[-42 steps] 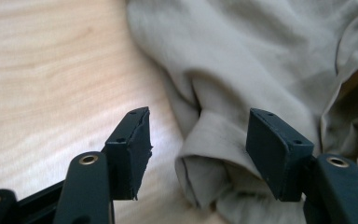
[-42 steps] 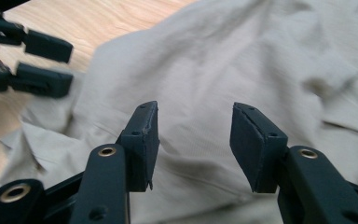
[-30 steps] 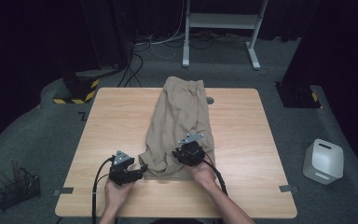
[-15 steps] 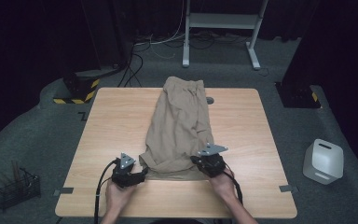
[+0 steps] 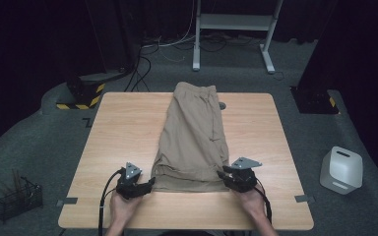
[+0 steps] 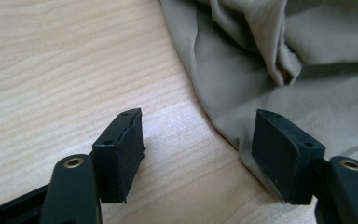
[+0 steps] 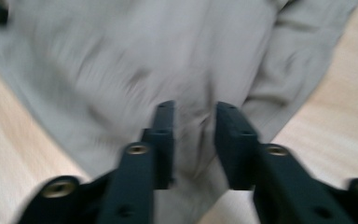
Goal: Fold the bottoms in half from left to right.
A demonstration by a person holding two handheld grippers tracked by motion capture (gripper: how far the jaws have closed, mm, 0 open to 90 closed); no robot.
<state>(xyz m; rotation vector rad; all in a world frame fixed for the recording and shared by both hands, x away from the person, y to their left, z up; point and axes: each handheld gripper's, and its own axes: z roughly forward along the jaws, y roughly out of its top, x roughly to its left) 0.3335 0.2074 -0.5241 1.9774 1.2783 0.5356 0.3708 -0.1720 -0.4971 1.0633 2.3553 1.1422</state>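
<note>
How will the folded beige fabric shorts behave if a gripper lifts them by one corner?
The folded beige fabric shorts will probably droop and unfold: the cloth shows soft wrinkles and loose layers. They look light and should slide easily on the smooth wooden table.

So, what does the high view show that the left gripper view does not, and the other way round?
High view alone: the whole khaki shorts laid lengthwise, waistband at the far edge, both grippers at the near hem, the right gripper at its right corner, and a white container on the floor.
Left gripper view alone: the left gripper with open jaws, one over bare wood, one over the cloth's edge.
Both: shorts and wooden table.
</note>
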